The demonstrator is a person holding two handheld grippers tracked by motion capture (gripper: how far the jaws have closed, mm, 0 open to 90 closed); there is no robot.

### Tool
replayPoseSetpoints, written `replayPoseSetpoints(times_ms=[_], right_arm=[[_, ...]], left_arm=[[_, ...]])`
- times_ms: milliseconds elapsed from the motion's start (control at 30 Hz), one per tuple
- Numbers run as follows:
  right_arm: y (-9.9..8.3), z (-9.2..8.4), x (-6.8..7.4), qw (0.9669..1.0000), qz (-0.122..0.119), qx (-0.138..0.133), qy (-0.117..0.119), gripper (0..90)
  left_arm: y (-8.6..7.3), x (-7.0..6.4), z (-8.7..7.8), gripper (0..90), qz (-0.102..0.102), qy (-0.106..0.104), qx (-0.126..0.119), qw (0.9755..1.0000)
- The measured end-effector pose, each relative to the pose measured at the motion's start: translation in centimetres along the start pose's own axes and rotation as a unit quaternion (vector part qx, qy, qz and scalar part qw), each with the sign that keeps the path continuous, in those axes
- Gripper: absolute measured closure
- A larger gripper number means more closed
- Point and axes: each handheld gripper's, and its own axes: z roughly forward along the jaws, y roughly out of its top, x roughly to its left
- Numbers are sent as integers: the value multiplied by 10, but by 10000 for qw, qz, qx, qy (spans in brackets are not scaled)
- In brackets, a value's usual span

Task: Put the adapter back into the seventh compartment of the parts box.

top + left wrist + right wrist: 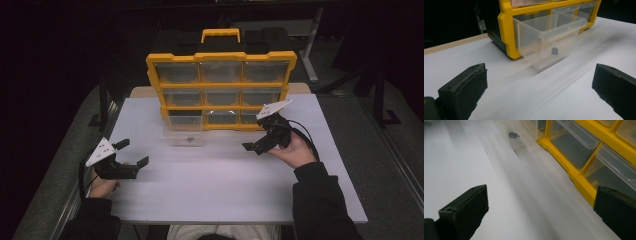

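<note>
A yellow organizer (221,57) with clear drawers stands upright at the back of the white table (225,185). Its bottom-left drawer (184,132) is pulled out and holds a small dark part (189,140). My left gripper (132,152) rests open at the table's left, with nothing between its jaws. In the left gripper view the gripper (536,90) faces the pulled-out drawer (549,37) and the dark part (554,51). My right gripper (257,137) is open beside the organizer's lower right. The right gripper view shows the gripper (539,212) over bare table, beside the yellow frame (574,177), with the part (513,135) farther off.
The organizer has a yellow carry handle (220,34) on top. The other clear drawers (220,72) are pushed in. The table's wooden back edge (454,45) runs behind the organizer. Dark floor and table legs (310,50) surround the table.
</note>
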Motion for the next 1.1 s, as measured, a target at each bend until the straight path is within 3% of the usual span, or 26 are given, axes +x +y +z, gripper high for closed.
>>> replayPoseSetpoints(times_ms=[633,1100], right_arm=[[-49,-18,-3,9992,356,-175,-88,0],[-90,-31,-6,9956,737,-494,-288,0]], left_arm=[[0,0,0,0,2,6,-5,10000],[0,0,0,0,-2,6,0,10000]])
